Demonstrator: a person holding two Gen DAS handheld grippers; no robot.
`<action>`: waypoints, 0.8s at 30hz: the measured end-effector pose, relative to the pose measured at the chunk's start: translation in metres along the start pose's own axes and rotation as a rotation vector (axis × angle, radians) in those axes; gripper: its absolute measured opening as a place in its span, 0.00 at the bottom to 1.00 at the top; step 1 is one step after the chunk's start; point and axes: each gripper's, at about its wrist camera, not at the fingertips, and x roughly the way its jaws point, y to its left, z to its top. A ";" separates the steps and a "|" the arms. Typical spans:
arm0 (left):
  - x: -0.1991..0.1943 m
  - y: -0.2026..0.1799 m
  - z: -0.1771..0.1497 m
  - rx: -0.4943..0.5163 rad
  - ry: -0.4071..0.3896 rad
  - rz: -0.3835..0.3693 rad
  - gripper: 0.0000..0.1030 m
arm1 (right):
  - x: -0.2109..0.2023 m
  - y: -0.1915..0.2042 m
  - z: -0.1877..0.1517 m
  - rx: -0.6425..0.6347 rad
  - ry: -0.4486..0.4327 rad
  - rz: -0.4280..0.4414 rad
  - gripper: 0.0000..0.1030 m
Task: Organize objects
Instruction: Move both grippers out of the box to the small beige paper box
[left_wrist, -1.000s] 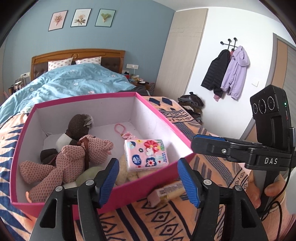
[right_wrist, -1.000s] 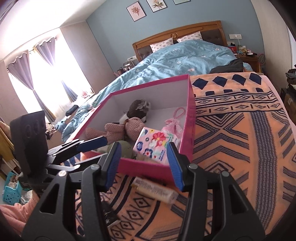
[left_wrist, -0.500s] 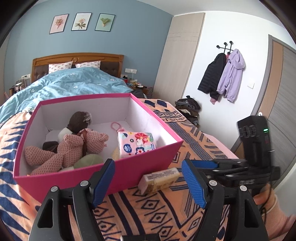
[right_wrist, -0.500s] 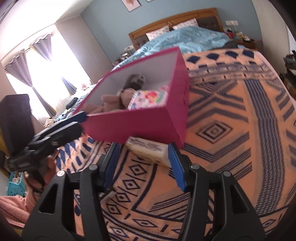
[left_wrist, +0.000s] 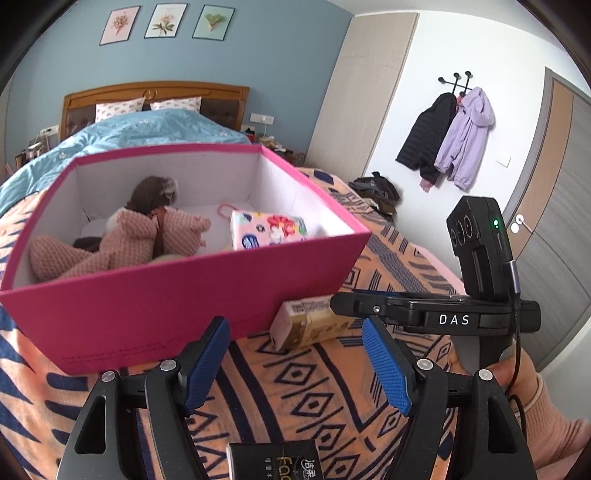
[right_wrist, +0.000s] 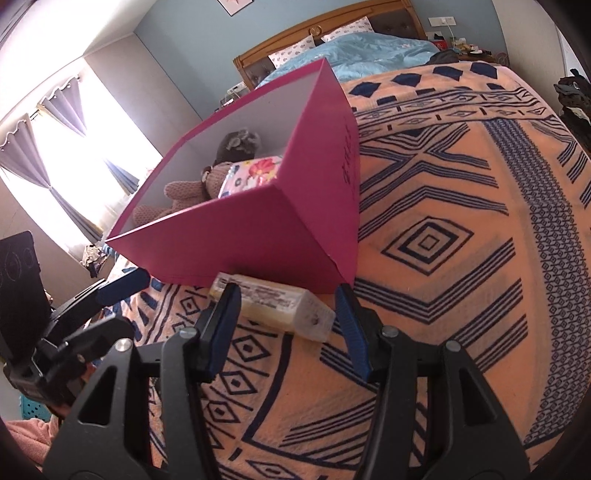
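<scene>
Now your right gripper (right_wrist: 286, 326) straddles the yellow packet (right_wrist: 271, 308) lying against the pink box (right_wrist: 236, 236), jaws unclenched; your left gripper (left_wrist: 295, 363) hangs empty and unclenched nearby.

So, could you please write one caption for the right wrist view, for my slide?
Open right gripper reaches around a yellow wrapped pack beside the pink box.

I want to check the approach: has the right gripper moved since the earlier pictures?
Yes. The right gripper came down toward the yellow pack beside the pink box.
</scene>
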 end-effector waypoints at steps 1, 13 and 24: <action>0.002 0.001 -0.001 -0.003 0.008 -0.004 0.72 | 0.001 0.000 -0.001 -0.003 0.003 -0.003 0.50; 0.018 -0.005 -0.018 0.007 0.089 -0.046 0.67 | -0.007 0.015 -0.030 -0.106 0.069 -0.006 0.44; 0.041 -0.010 -0.034 -0.006 0.193 -0.067 0.52 | -0.011 0.000 -0.037 -0.032 0.057 0.023 0.44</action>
